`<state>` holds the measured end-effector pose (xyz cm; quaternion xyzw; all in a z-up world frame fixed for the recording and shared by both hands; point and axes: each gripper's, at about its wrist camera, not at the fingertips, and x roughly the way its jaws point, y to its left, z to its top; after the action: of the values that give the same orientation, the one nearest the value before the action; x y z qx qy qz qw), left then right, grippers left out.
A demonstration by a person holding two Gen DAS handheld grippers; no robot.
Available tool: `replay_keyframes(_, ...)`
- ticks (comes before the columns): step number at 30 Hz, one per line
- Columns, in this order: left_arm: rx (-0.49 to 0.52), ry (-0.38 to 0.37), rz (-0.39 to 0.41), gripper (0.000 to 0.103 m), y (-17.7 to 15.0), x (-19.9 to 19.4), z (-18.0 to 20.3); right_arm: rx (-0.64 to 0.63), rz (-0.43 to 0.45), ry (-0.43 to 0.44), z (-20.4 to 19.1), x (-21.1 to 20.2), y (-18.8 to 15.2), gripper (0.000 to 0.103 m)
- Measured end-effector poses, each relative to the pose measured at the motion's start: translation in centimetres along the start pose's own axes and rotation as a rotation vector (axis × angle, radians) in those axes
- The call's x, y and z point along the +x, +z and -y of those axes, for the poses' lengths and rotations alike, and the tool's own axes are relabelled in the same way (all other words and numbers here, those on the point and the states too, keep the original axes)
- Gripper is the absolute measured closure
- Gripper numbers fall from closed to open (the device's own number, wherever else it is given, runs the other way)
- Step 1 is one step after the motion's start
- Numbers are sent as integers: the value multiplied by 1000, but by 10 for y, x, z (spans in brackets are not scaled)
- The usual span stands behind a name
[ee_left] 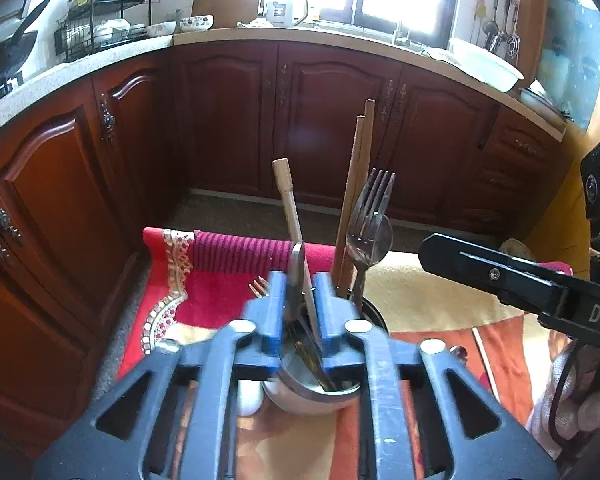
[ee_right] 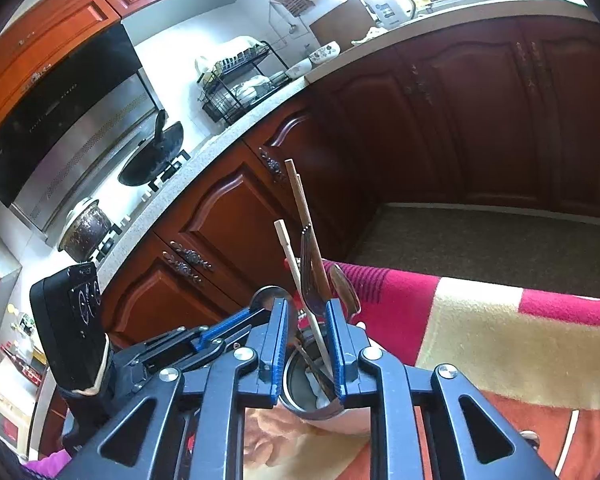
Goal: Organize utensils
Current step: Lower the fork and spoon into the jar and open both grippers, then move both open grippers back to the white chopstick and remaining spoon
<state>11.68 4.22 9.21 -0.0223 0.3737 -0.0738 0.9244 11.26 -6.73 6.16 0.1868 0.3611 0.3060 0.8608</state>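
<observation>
A steel cup (ee_left: 312, 398) (ee_right: 316, 410) stands on a red, cream and orange cloth (ee_left: 216, 292) (ee_right: 480, 344). Brown chopsticks (ee_left: 360, 184) (ee_right: 304, 216), a fork (ee_left: 370, 208) (ee_right: 310, 280), a spoon (ee_left: 378, 240) (ee_right: 346, 288) and a pale wooden stick (ee_left: 287, 196) (ee_right: 296, 268) stand in it. My left gripper (ee_left: 302, 304) (ee_right: 270, 304) straddles a round metal utensil head (ee_left: 300, 272) (ee_right: 270, 296), pads slightly off it. My right gripper (ee_right: 308, 340) is open over the cup, with the pale stick and the fork between its fingers.
A fork (ee_left: 260, 286) lies on the cloth left of the cup. A thin white stick (ee_left: 482, 360) (ee_right: 568, 440) and a spoon (ee_left: 458, 352) lie to the right. Dark wooden cabinets (ee_left: 228, 120) and a worktop (ee_left: 100, 56) ring the floor beyond.
</observation>
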Motion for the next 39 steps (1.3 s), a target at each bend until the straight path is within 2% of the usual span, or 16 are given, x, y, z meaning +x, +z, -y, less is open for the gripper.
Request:
replay_keyframes(1,-4,-4,8,64,-1,-4,0,-2,0,-4,0,-2,-1,85)
replay_keyframes(3,-8,-10,17,60,-3,-10,1,-7,-1,-9,0,-7,-4,85)
replay_keyframes(15,-16,-60,24,60,-22,-45,29,-14,-9,-97,17,-56,-34,80)
replay_keyframes(20,-8,-94,10,60,-37,-53,50,-28,-25,-167,30,-85,-56,74)
replay_keyframes(23,-6,-115,-10,60,-46,-54,62,-29,-40,-203,42,-102,-71,69)
replay_keyframes(30,-30,-187,-82,60,-73,-43,90,24,-73,-306,83,-133,-105,68)
replay_keyframes(35,-36,-222,-150,60,-91,-24,107,123,-121,-340,124,-130,-124,68)
replay_keyframes(39,-29,-235,-201,60,-104,-6,117,129,-154,-395,147,-110,-130,68)
